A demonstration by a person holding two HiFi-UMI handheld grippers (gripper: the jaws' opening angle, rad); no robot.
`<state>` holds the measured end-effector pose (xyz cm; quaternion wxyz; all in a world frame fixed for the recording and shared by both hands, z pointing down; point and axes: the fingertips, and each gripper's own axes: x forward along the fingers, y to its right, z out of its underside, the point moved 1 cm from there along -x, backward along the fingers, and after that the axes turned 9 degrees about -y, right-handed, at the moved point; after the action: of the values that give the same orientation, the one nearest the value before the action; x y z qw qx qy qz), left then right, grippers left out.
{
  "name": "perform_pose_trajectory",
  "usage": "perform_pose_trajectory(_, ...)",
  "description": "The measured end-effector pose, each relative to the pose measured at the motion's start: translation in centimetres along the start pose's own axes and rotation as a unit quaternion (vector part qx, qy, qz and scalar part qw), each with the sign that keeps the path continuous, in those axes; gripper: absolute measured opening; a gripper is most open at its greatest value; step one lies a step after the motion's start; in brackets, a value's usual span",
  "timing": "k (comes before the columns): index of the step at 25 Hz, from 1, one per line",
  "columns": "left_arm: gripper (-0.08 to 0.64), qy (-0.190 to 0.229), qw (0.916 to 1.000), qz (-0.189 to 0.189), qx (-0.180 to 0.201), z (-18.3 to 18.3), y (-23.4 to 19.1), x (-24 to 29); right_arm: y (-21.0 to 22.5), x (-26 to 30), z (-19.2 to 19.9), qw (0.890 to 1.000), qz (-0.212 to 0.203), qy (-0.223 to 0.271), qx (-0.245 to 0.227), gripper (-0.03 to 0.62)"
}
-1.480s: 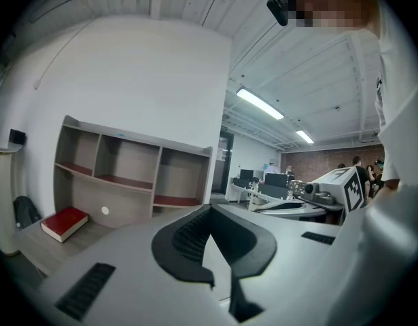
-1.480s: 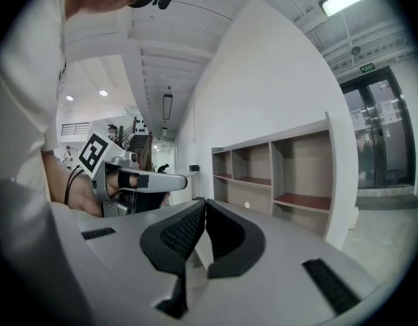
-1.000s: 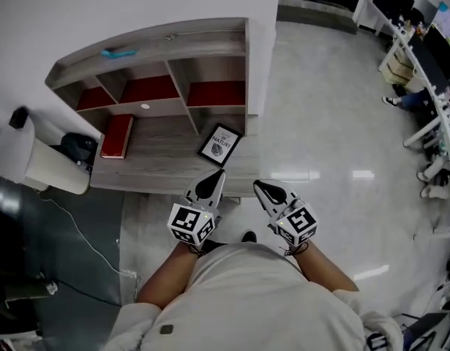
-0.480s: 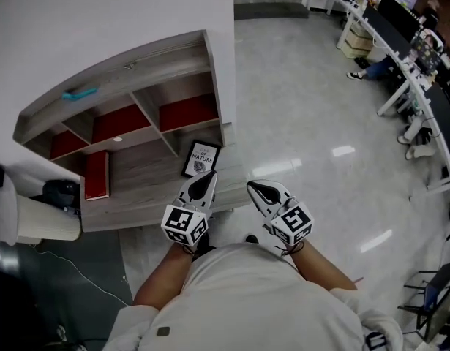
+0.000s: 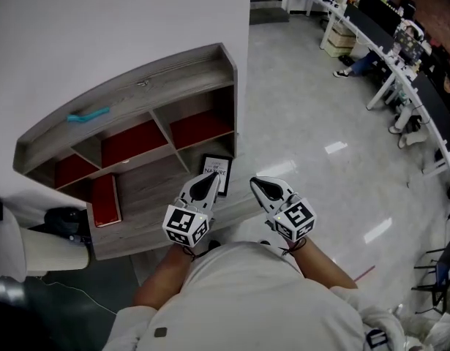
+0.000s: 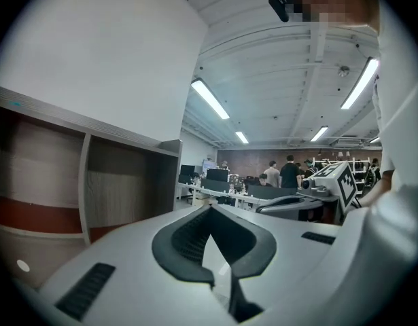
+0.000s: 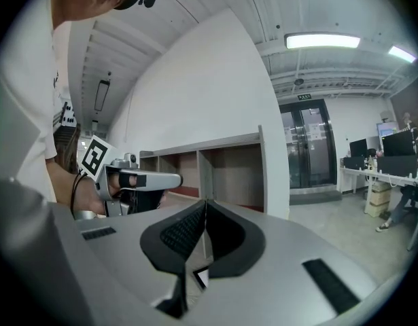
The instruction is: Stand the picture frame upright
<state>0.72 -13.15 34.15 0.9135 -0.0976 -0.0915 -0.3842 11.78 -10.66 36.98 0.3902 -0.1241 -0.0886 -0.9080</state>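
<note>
My head camera looked steeply down on the shelf [image 5: 137, 97] from well above. The cameras on my left gripper [image 5: 212, 176] and right gripper [image 5: 255, 182] sat close behind the fingers [image 6: 185, 240], facing forward; both shared that shelf.

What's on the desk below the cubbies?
A red book at left and the picture frame lying flat at right. The left gripper covers the frame's near-left corner.

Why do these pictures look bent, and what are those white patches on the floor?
Head view: wide lens bows the shelf unit; the patches are lamp glare on the glossy floor. Left gripper view: fisheye, black corners. Right gripper view: ceiling lamp washed out white.
</note>
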Motion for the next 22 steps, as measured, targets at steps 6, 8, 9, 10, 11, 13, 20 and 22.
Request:
perform_pose_trajectory(6, 0.015, -0.009, 0.9994, 0.032, 0.013, 0.2, -3.4, -1.9, -2.4, 3.1, -0.5, 0.999, 0.032, 0.0, 0.017, 0.021)
perform_pose_trajectory(8, 0.017, -0.013, 0.999, 0.041, 0.016, 0.5, -4.3, -2.4, -3.2, 3.8, -0.2, 0.999, 0.042, -0.002, 0.025, 0.02)
perform_pose_trajectory(9, 0.017, -0.015, 0.9987, 0.045, 0.016, 0.6, -4.7, -2.7, -3.5, 4.1, -0.1, 0.998, 0.047, -0.003, 0.029, 0.021)
perform_pose_trajectory(10, 0.017, -0.018, 0.9985, 0.049, 0.016, 0.8, -5.1, -2.9, -3.8, 4.4, 0.1, 0.998, 0.051, -0.005, 0.034, 0.021)
perform_pose_trajectory(11, 0.017, -0.021, 0.9983, 0.053, 0.015, 1.1, -5.5, -3.1, -4.2, 4.7, 0.3, 0.998, 0.054, -0.008, 0.038, 0.021)
perform_pose_trajectory(13, 0.017, -0.028, 0.9977, 0.062, 0.011, 1.8, -6.2, -3.3, -4.9, 5.4, 0.9, 0.997, 0.058, -0.015, 0.046, 0.021)
perform_pose_trajectory(20, 0.017, -0.049, 0.9955, 0.08, -0.008, 4.1, -7.8, -2.8, -5.2, 7.2, 2.8, 0.994, 0.07, -0.044, 0.065, 0.021)
perform_pose_trajectory(22, 0.017, -0.052, 0.995, 0.084, -0.01, 4.5, -7.9, -2.2, -4.6, 7.4, 3.2, 0.994, 0.073, -0.05, 0.069, 0.021)
